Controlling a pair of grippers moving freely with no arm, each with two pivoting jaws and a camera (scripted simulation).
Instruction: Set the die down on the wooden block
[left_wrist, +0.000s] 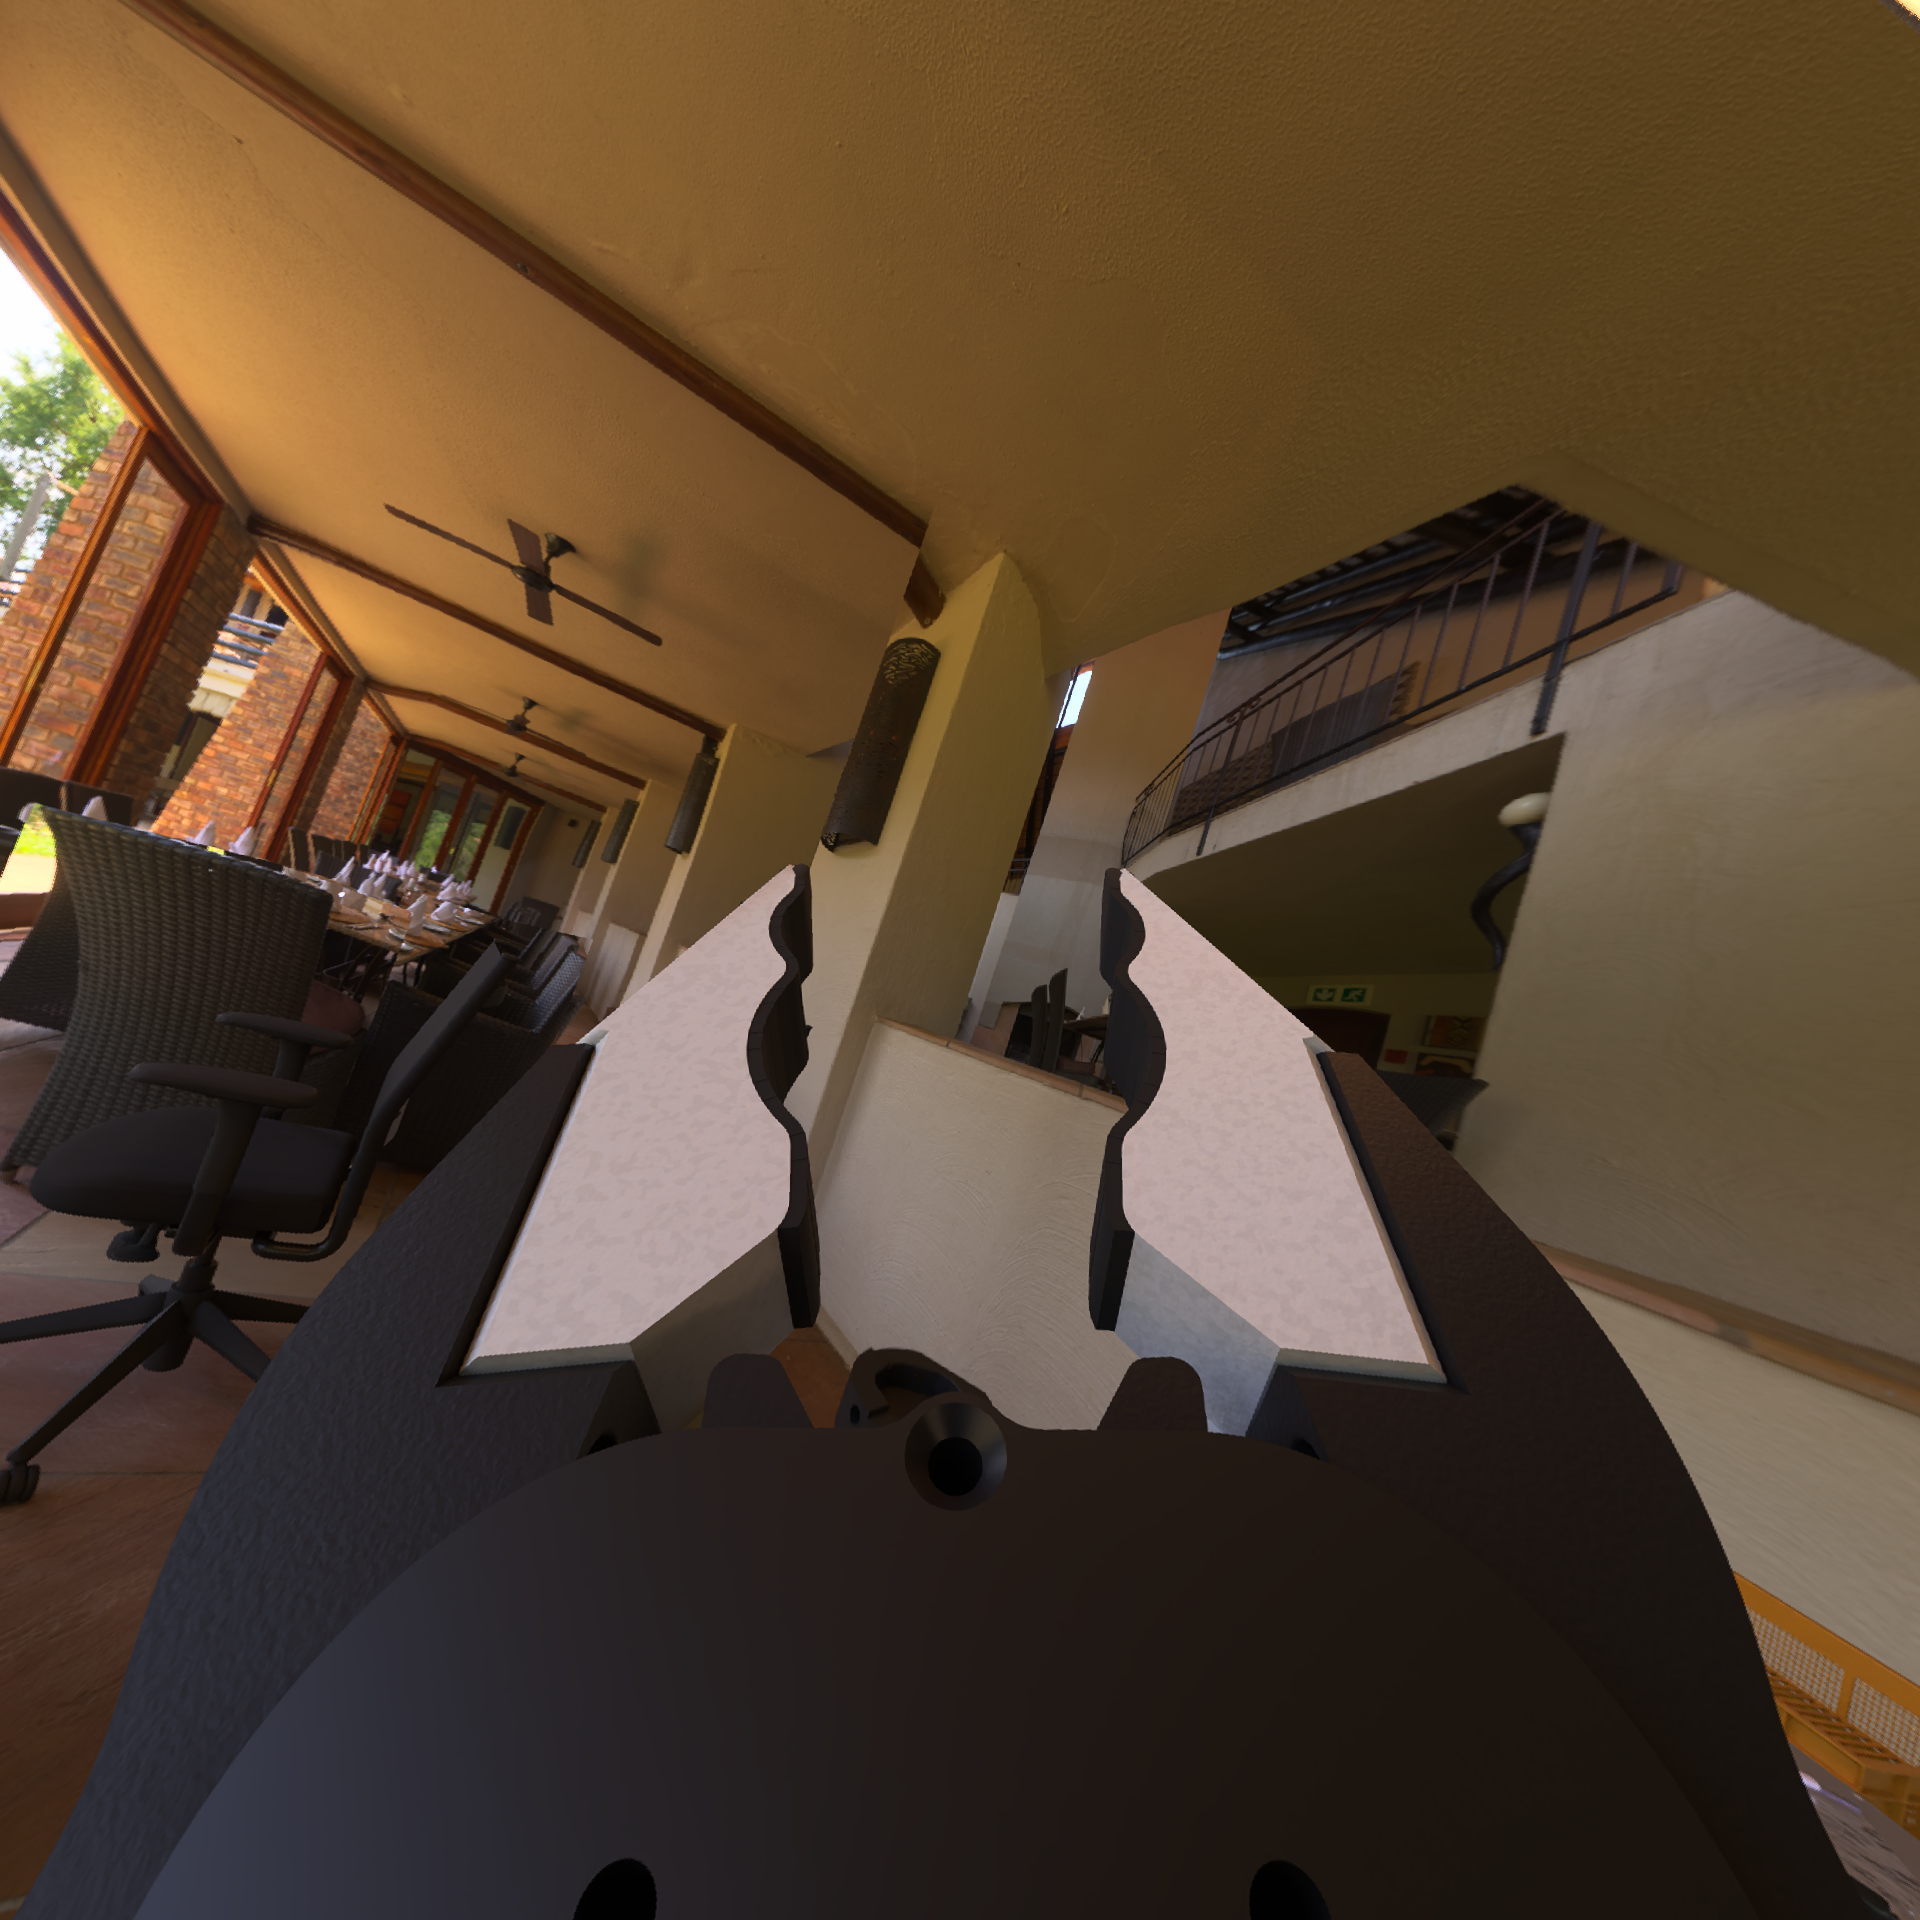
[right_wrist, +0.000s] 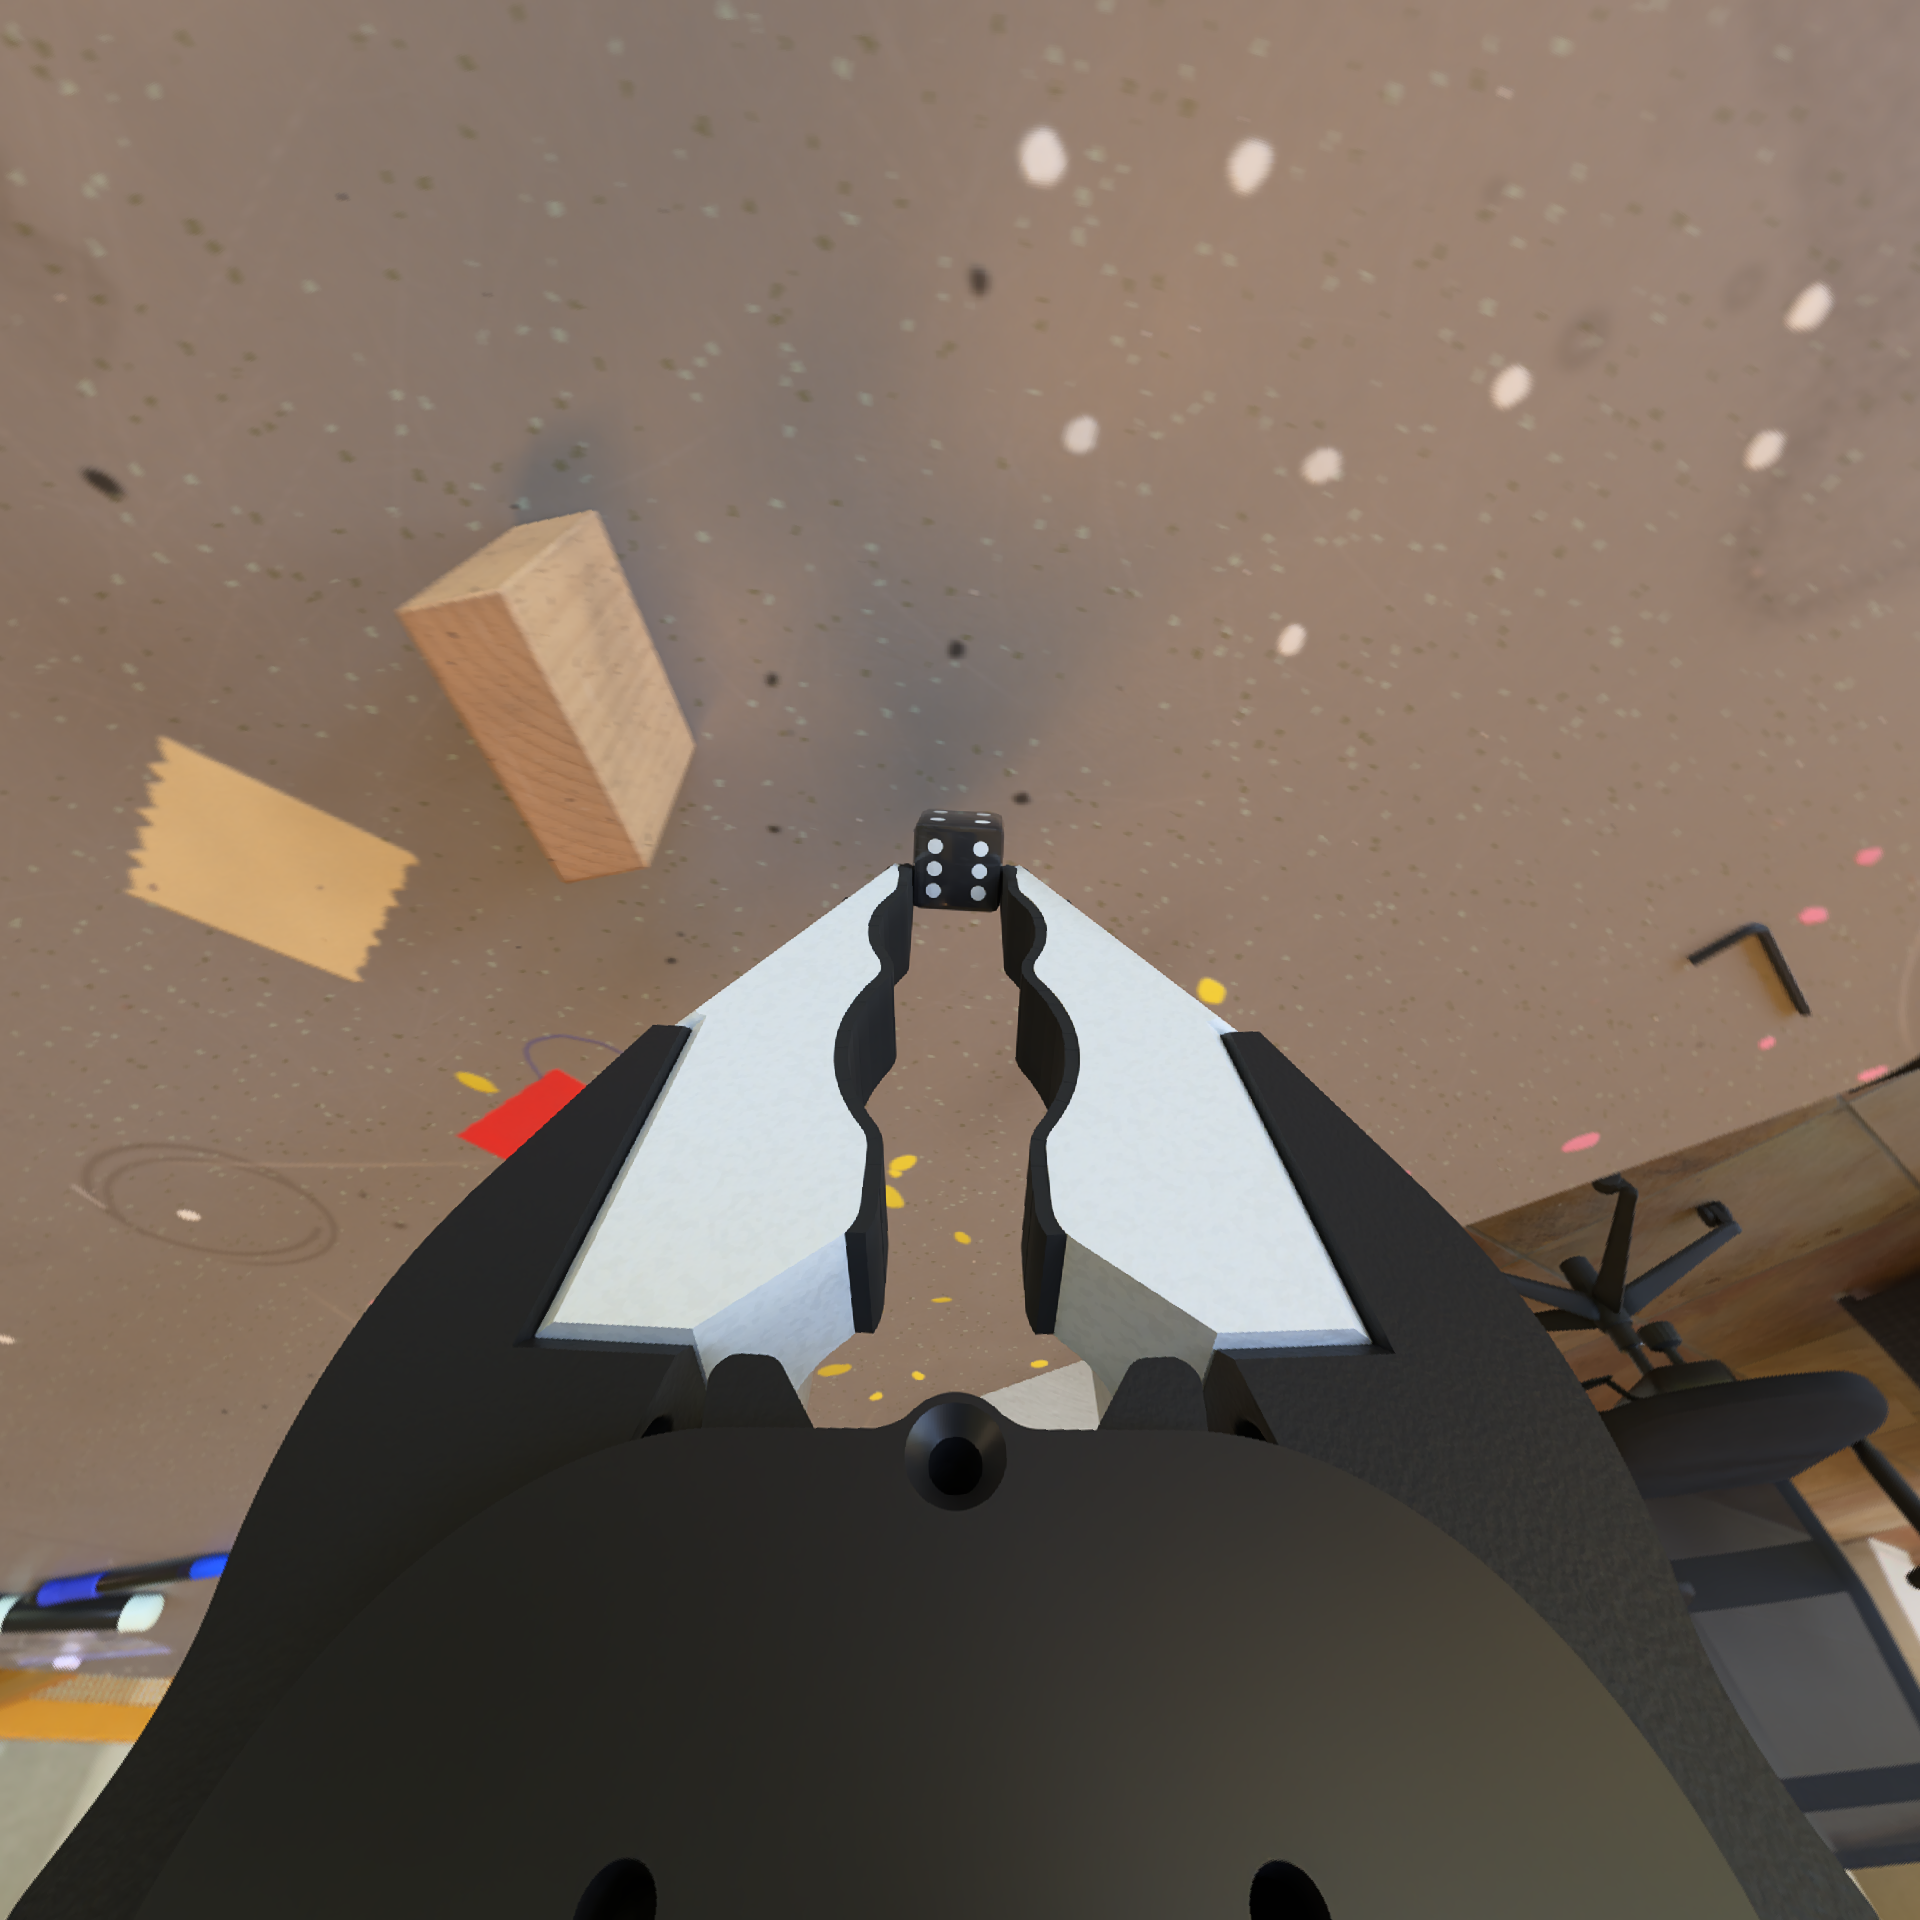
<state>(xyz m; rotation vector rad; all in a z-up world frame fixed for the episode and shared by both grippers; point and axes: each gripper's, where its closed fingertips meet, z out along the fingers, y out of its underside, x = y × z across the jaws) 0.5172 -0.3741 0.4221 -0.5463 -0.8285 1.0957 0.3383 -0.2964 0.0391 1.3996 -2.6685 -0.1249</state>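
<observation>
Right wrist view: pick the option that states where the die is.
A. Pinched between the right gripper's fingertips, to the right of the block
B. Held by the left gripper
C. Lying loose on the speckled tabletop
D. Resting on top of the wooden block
A: the black die sits clamped at the tips of the right gripper, while the wooden block lies on the table off to its left, apart from it.

Right gripper (right_wrist: 957, 883) is clamped on a black die (right_wrist: 957, 860) with white pips, held at the fingertips above a speckled brown table (right_wrist: 1351, 727). Wooden block (right_wrist: 551, 691) lies on the table to the upper left, apart from the die. A tan paper piece (right_wrist: 265, 857) lies left of the block.
</observation>
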